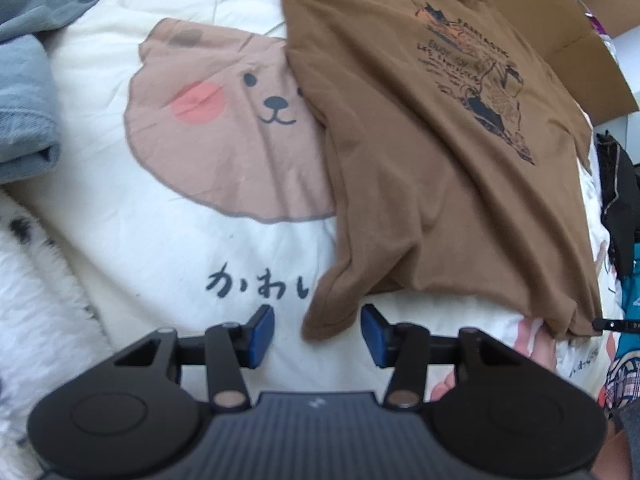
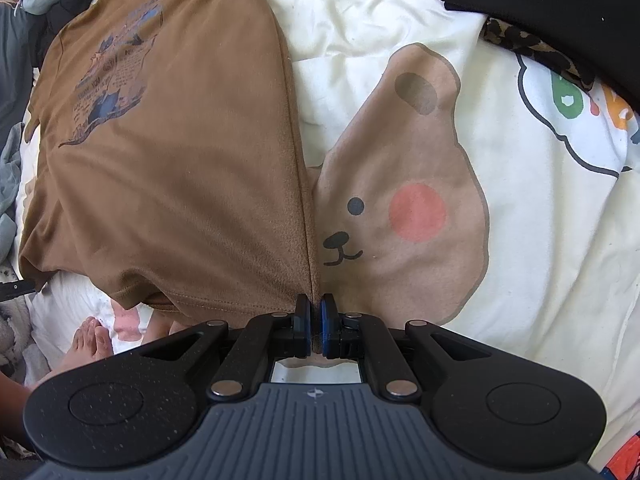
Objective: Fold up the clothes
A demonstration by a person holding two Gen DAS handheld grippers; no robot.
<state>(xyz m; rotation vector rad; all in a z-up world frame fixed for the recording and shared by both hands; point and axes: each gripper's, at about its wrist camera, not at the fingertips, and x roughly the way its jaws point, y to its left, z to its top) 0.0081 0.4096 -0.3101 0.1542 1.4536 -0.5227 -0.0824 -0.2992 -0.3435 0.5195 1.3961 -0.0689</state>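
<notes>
Brown T-shirt (image 2: 180, 184) hides half the printed bear face (image 2: 400, 208).

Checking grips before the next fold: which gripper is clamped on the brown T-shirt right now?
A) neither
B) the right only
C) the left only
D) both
B: the right gripper is shut on the hem of the brown T-shirt, while the left gripper stands open, its pads clear of the shirt corner between them.
</notes>
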